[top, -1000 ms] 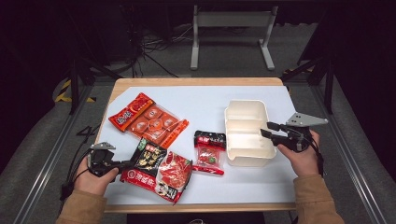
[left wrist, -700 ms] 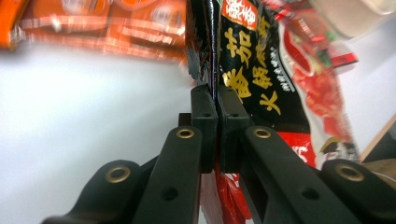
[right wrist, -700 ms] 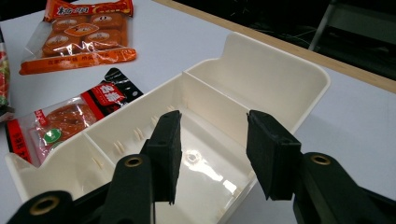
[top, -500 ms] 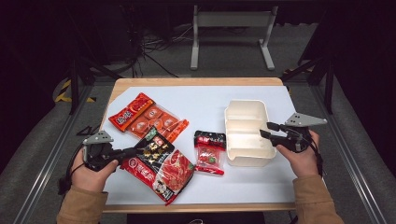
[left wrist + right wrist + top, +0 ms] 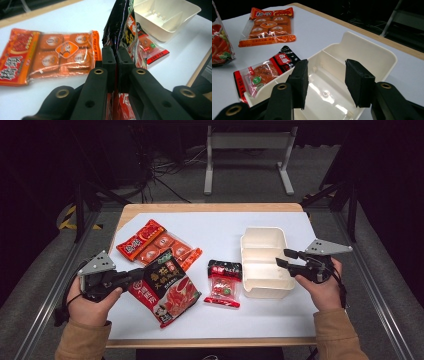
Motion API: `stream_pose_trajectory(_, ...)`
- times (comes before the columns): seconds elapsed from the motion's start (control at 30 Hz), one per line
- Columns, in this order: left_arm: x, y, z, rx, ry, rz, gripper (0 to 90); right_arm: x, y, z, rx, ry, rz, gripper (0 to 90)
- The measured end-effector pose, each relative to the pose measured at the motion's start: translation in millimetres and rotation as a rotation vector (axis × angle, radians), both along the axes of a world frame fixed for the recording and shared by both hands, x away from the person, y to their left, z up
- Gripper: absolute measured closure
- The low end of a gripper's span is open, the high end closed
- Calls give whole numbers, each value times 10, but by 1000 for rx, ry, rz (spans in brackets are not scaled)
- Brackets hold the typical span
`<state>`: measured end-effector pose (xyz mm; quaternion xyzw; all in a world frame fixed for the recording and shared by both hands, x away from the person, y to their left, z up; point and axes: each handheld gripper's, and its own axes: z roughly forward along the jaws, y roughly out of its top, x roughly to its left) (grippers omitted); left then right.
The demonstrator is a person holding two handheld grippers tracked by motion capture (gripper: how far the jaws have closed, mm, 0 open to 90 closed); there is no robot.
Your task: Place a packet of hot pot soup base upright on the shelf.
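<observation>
My left gripper (image 5: 136, 275) (image 5: 113, 53) is shut on the edge of a large red and black snack bag (image 5: 167, 287) (image 5: 122, 22), which tilts up off the white tabletop (image 5: 220, 227). My right gripper (image 5: 284, 258) (image 5: 325, 75) stands open over the right rim of a cream two-compartment box (image 5: 263, 262) (image 5: 362, 53) with nothing between its jaws. The box looks bare inside. A small red and black packet (image 5: 223, 283) (image 5: 265, 72) lies flat just left of the box.
An orange pack of several wrapped cakes (image 5: 157, 244) (image 5: 47, 53) (image 5: 268, 26) lies at the back left. The wooden table edge (image 5: 210, 207) runs along the far side. Metal rails (image 5: 375, 285) flank the table, and a stand (image 5: 247, 155) rises behind it.
The left gripper has lifted the large snack bag by its edge and drawn it up and slightly right, so it now tilts off the table. The right gripper has stayed over the box.
</observation>
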<state>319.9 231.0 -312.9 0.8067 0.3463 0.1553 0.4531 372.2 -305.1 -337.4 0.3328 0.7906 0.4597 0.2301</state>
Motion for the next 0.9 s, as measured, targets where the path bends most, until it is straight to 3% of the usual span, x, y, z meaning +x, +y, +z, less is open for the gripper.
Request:
stream_pose_trajectory(0.23, -13, -21, 140, -12, -66, -15, 871, -5, 174, 139, 44, 22, 78, 525)
stream_pose_trajectory(0.4, -1, -64, 221, -43, -97, -20, 871, -49, 446, 336, 14, 4, 155, 518)
stream_pose_trajectory(0.5, -6, -89, 247, -40, -120, -24, 871, -47, 612, 426, -2, 6, 209, 516)
stream_pose_trajectory(0.63, -30, -55, 272, -54, -138, -23, 872, 1, 852, 546, -8, 54, 310, 523)
stream_pose_trajectory(0.77, -41, -36, 282, -61, -160, -27, 873, 26, 1023, 666, -5, 63, 373, 521)
stream_pose_trajectory(0.9, -40, -29, 279, -94, -166, -41, 876, 48, 1236, 734, -40, 50, 418, 516)
